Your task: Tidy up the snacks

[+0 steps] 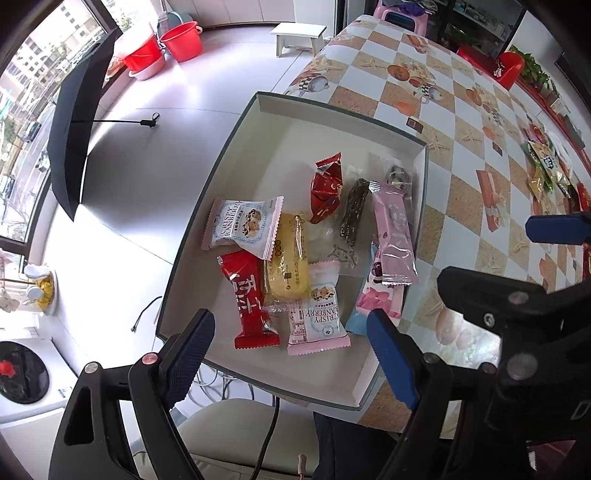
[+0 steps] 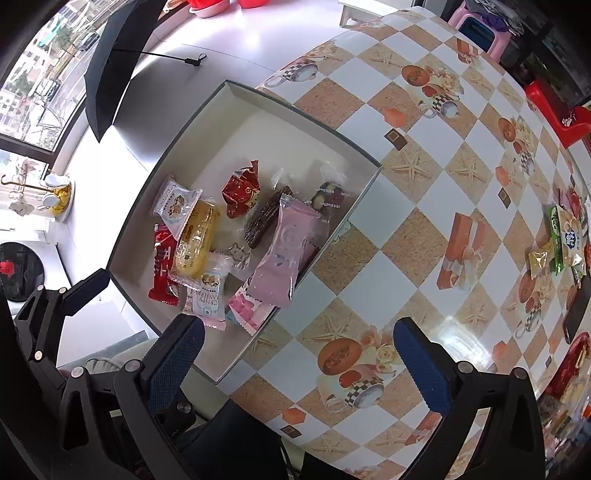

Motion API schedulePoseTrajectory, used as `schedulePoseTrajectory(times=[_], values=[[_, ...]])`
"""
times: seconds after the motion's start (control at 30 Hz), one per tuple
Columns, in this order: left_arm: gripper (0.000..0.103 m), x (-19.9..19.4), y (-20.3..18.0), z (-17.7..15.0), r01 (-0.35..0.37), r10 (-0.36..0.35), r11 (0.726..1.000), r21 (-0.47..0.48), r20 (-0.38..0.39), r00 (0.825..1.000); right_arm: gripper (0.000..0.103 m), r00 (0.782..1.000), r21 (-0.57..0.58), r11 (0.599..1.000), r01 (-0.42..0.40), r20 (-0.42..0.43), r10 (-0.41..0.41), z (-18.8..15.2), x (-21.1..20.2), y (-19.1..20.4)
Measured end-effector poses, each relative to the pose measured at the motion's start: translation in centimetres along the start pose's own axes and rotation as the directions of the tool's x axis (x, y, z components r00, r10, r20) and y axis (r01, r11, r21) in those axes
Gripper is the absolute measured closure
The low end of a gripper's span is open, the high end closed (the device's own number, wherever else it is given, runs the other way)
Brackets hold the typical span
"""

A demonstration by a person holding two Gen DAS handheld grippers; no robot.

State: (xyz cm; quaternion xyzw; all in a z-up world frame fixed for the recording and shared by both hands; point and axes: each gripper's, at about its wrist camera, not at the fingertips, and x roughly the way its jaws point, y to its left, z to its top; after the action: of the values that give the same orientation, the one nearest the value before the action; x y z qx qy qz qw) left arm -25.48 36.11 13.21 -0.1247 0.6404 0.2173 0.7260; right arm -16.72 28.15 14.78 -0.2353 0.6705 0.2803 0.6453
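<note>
A shallow white box [image 1: 325, 122] [image 2: 295, 114] sits at the table's left edge and holds several wrapped snacks: a yellow cake [image 1: 288, 258] [image 2: 195, 240], a red bar [image 1: 249, 299] [image 2: 164, 266], a pink bar [image 1: 395, 236] [image 2: 284, 254], cranberry packets [image 1: 243, 225] and a dark bar [image 1: 354, 210]. My left gripper [image 1: 290, 354] is open and empty above the box's near end. My right gripper [image 2: 301, 363] is open and empty over the table beside the box; it also shows in the left wrist view [image 1: 517, 306]. More loose snacks [image 2: 565, 240] [image 1: 546, 166] lie at the table's far right.
The table has a checkered printed cloth [image 2: 424, 206]. An open black umbrella [image 1: 77, 125] and red buckets [image 1: 177, 40] stand on the floor to the left. A white stool [image 1: 299, 35] is beyond the table. A beige chair seat [image 1: 243, 435] is below the box.
</note>
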Motion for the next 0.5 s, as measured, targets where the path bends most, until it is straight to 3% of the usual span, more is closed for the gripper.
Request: schedulePoseTrajectory(times=[0.5], values=[[0.016, -1.4, -0.5, 1.0, -0.008, 0.008, 1.000, 0.003, 0.027, 1.000, 0.000, 0.999, 0.023, 1.000, -0.015, 0.050, 0.014, -0.1, -1.8, -1.2]])
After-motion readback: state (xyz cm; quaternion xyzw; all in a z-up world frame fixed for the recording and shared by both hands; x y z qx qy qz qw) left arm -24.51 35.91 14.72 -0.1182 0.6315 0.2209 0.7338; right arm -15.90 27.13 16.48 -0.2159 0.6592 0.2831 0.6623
